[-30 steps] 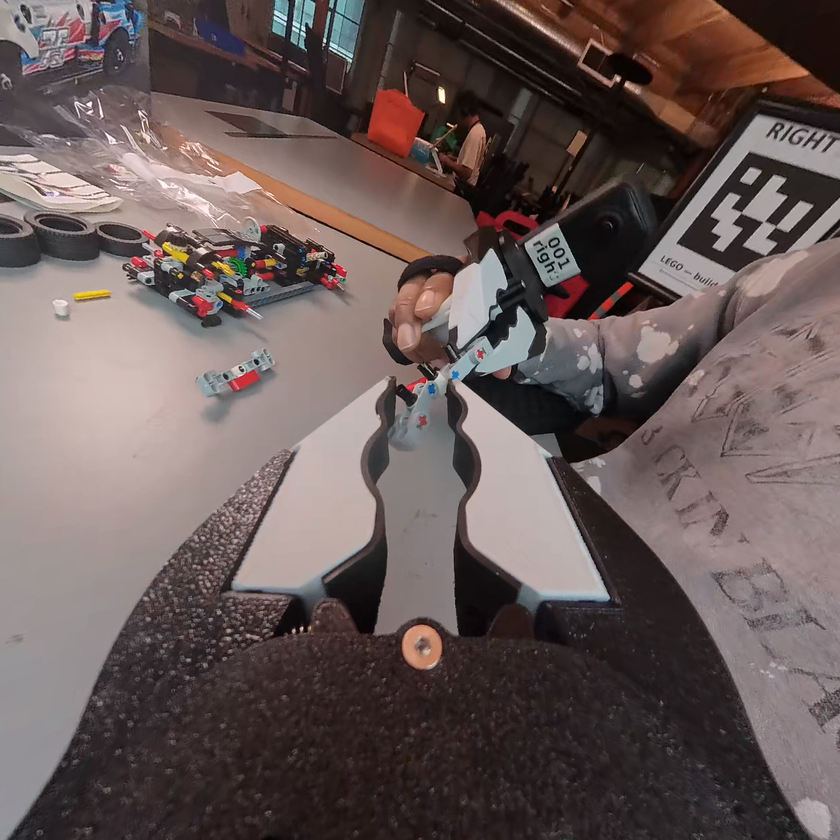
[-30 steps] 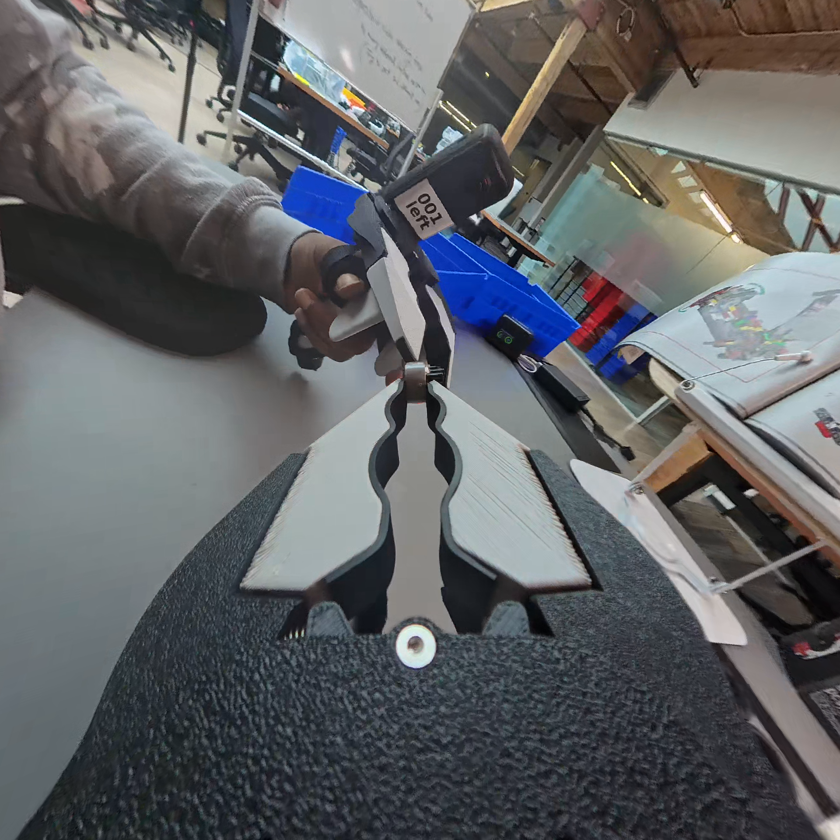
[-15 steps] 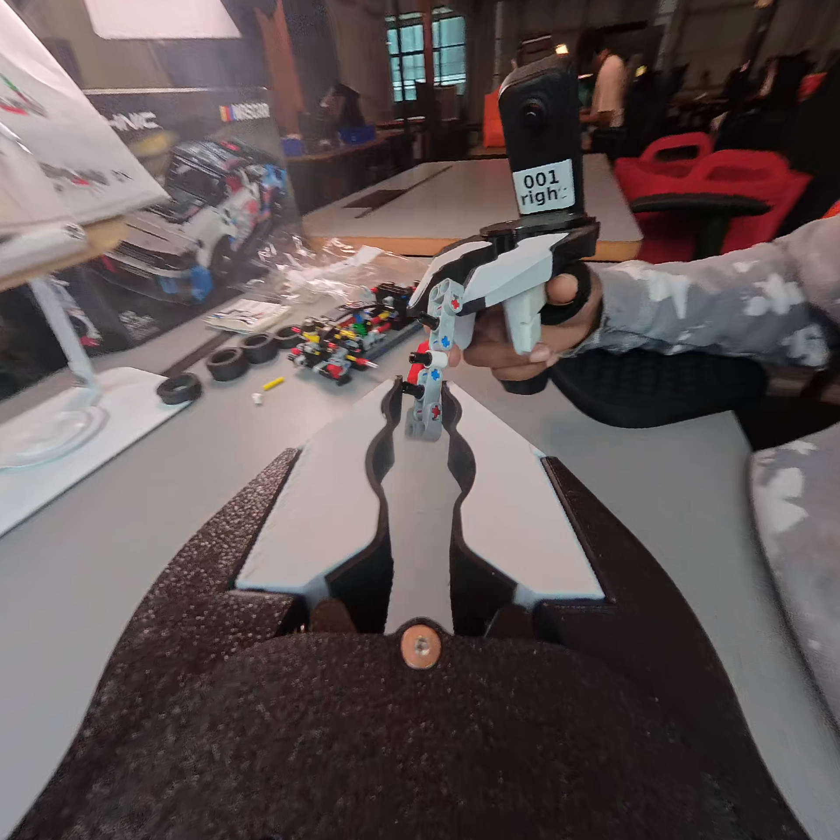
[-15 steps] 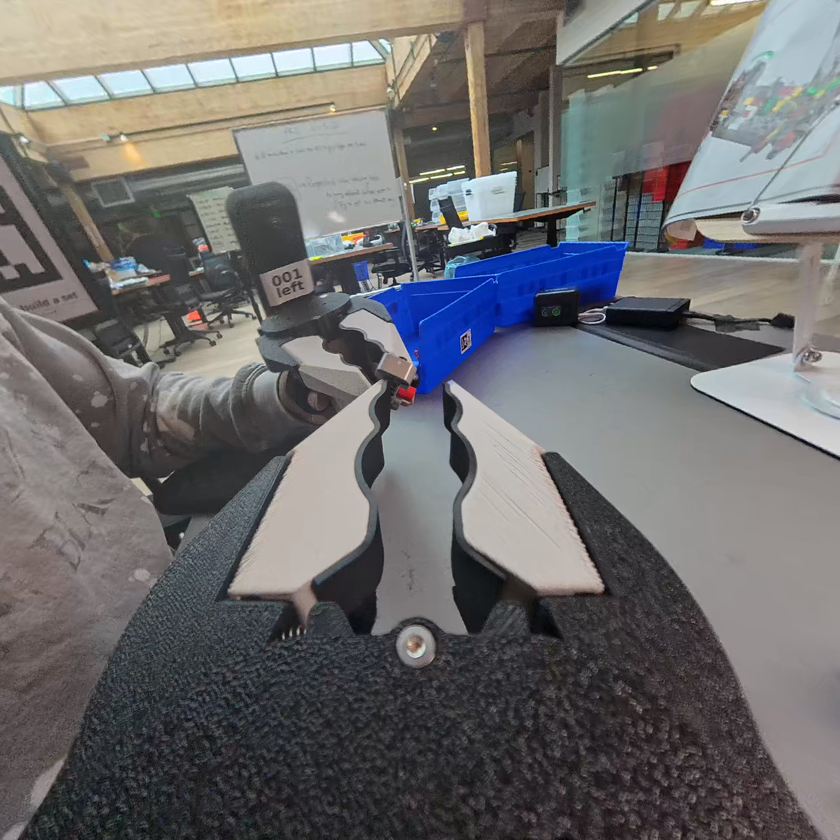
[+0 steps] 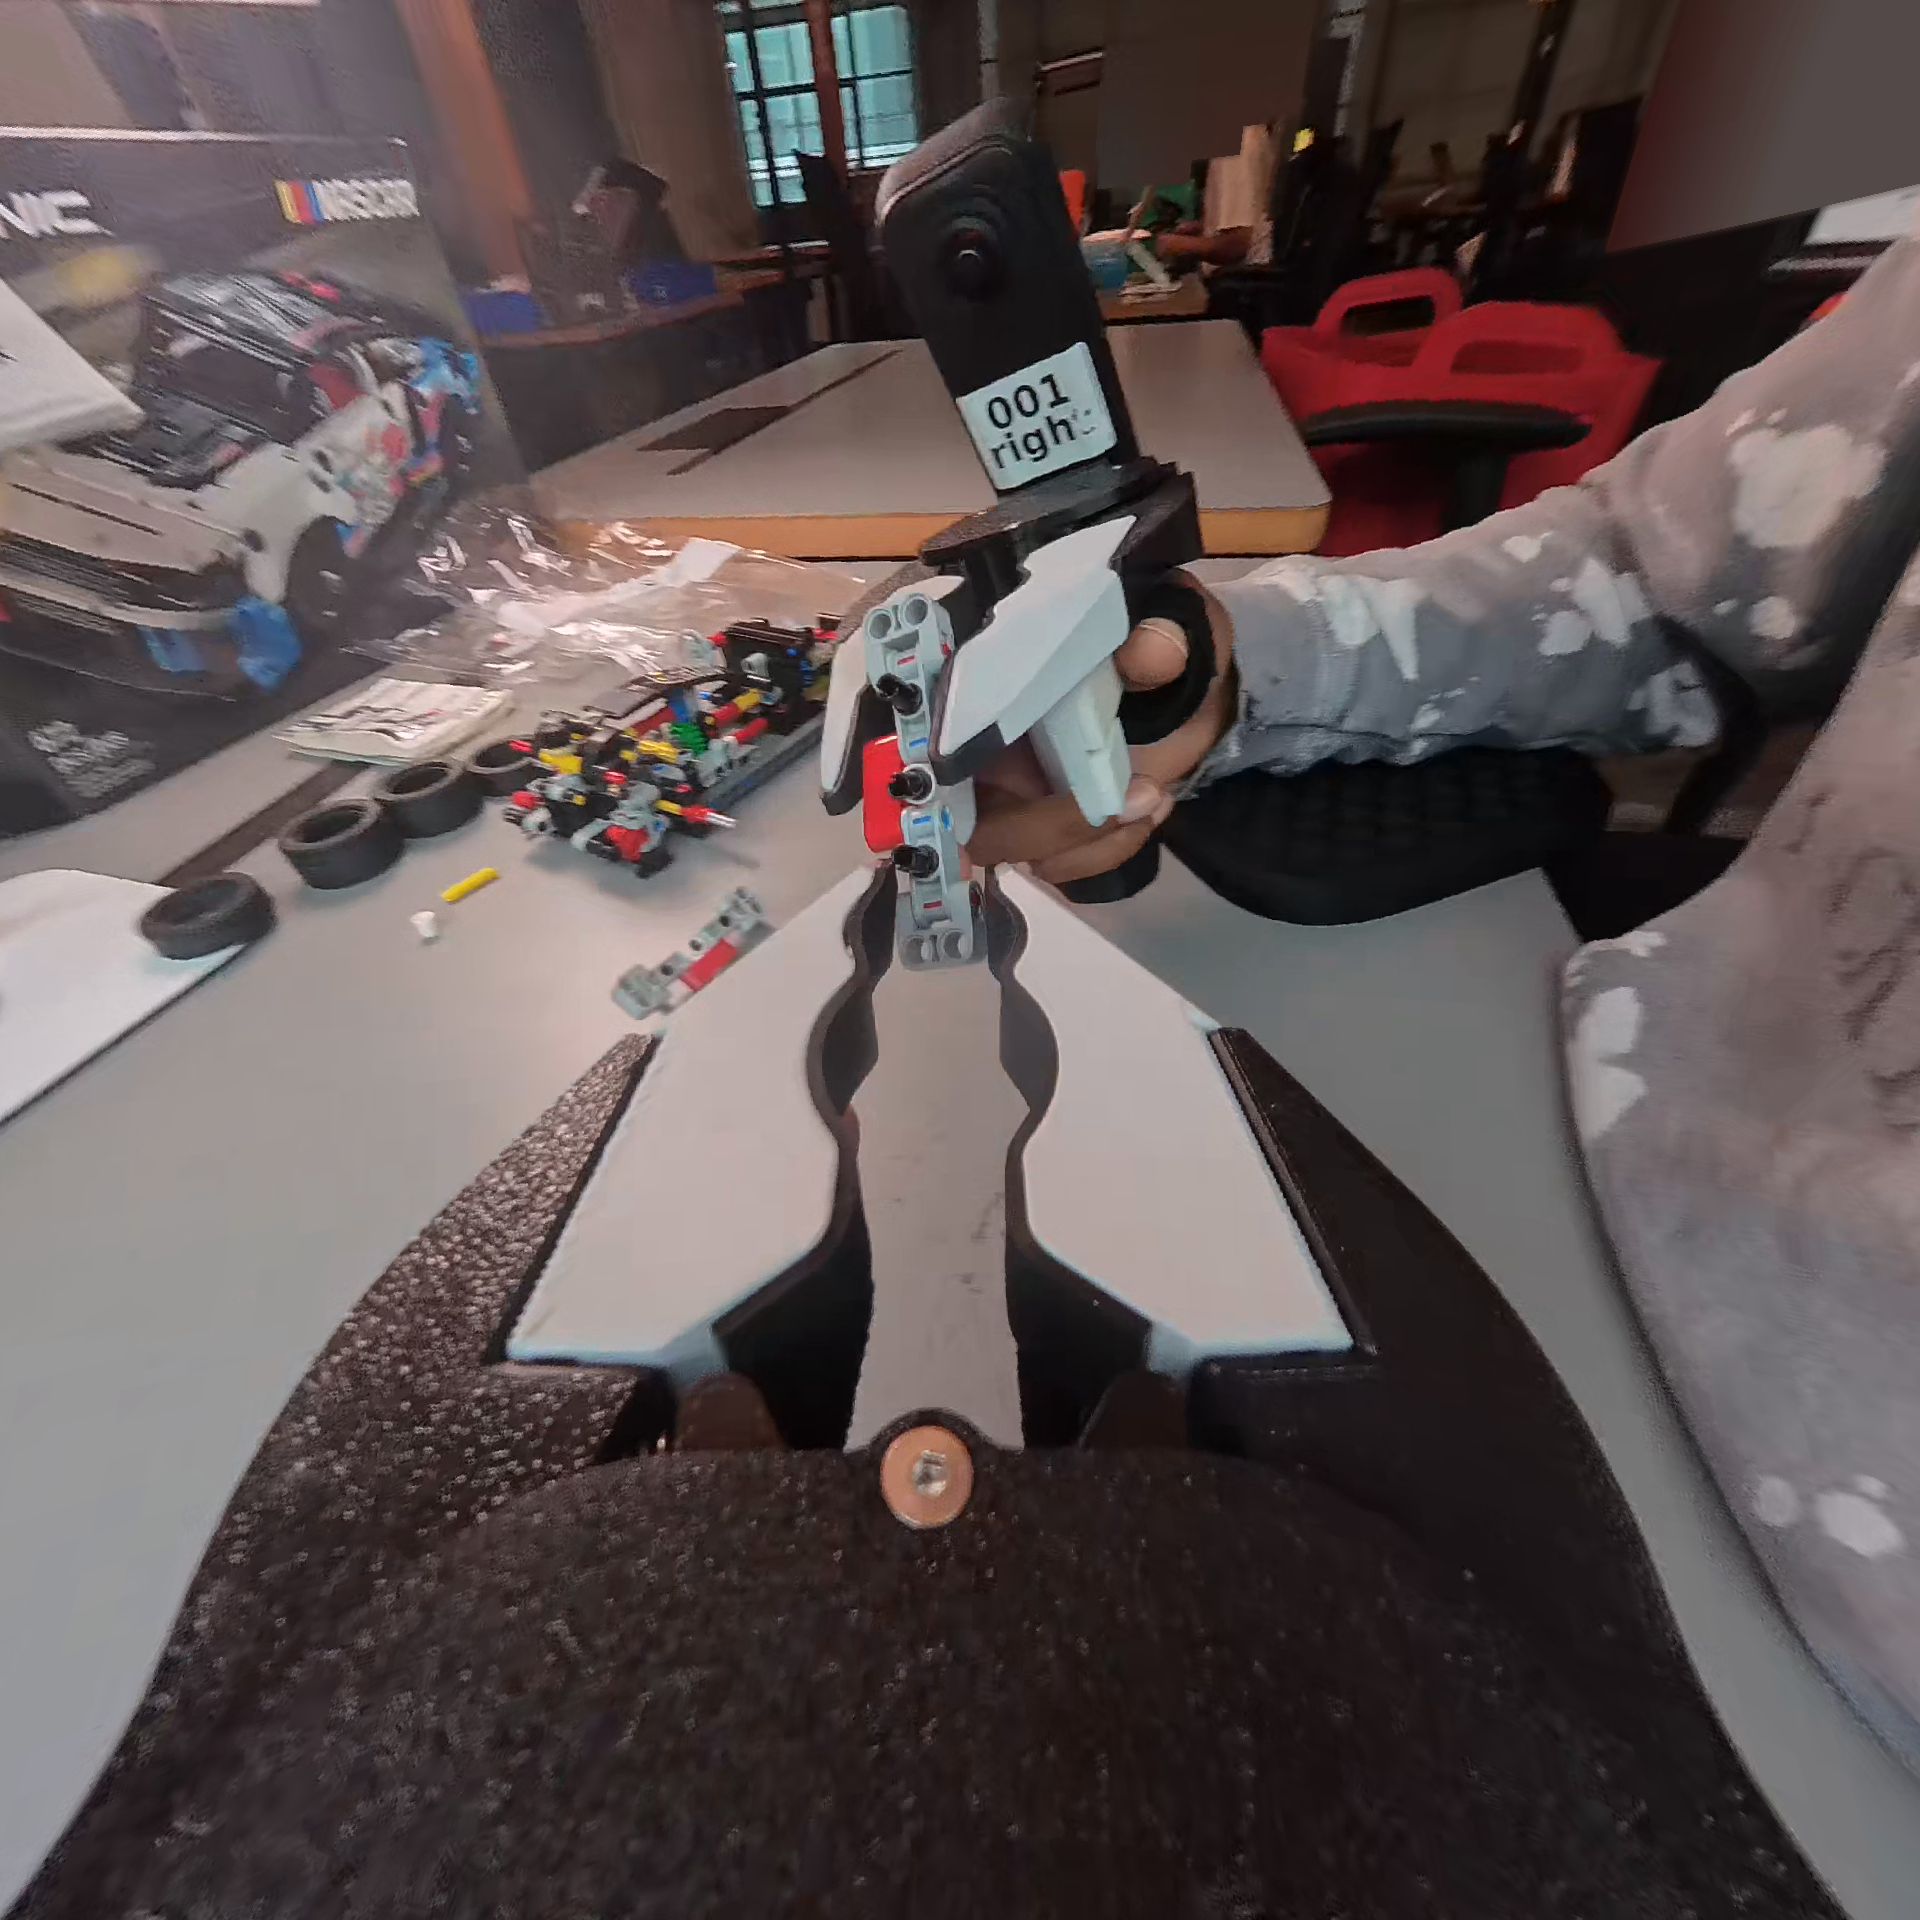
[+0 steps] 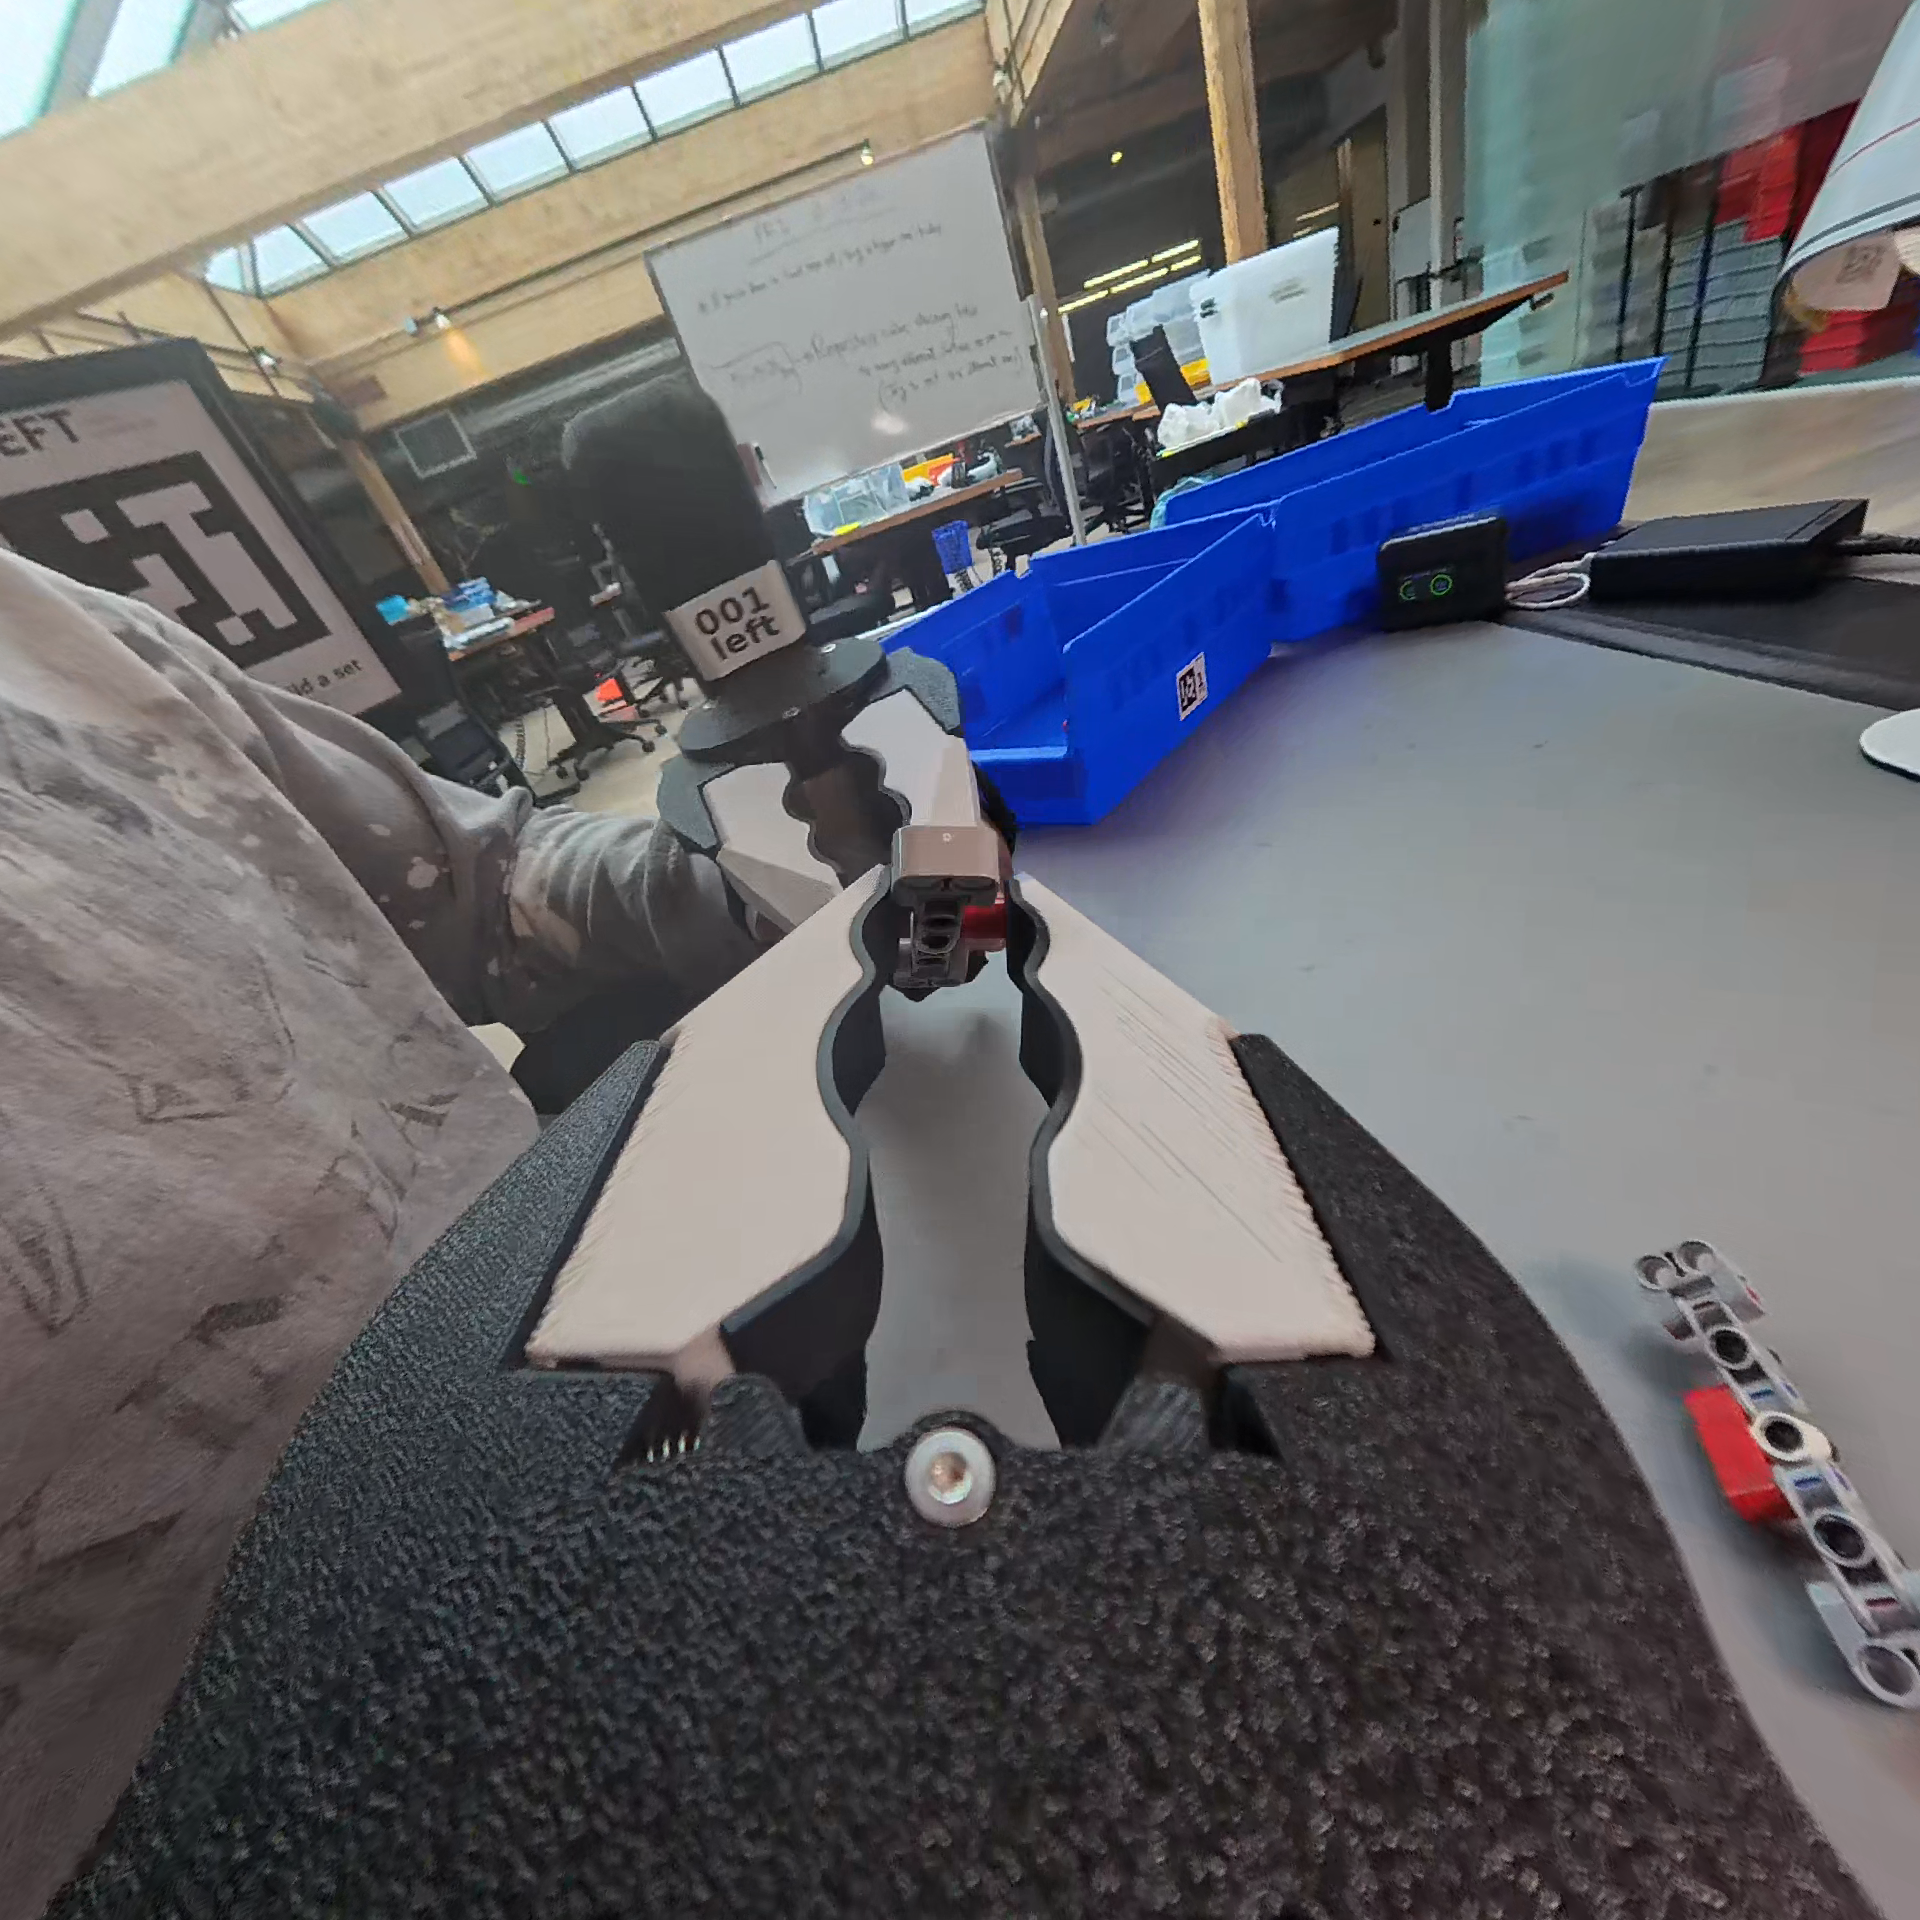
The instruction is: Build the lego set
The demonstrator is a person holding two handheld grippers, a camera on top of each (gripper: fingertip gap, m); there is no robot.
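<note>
A grey Lego beam assembly [image 5: 928, 790] with a red block and black pins stands upright above the table. My left gripper [image 5: 938, 914] is shut on its lower end. My right gripper [image 5: 914, 727] is shut on its middle, at the red block. In the right wrist view the beam [image 6: 940, 914] shows end-on between my right gripper's [image 6: 948, 920] fingertips, with the left gripper [image 6: 831, 790] just behind it. A second grey beam with a red block [image 5: 691, 954] lies on the table; it also shows in the right wrist view [image 6: 1787, 1455]. The partly built chassis [image 5: 665, 769] sits farther back.
Several black tyres [image 5: 338, 840] lie left of the chassis, with a yellow pin [image 5: 468, 885] and a small white piece [image 5: 424, 925]. The set's box [image 5: 208, 416], clear bags [image 5: 623, 603] and a white stand base [image 5: 62, 977] are at the left. Blue bins [image 6: 1299, 623] stand behind.
Both grippers have swung round with the beam, which now stands upright. My right gripper has shifted from the beam's top end to its middle.
</note>
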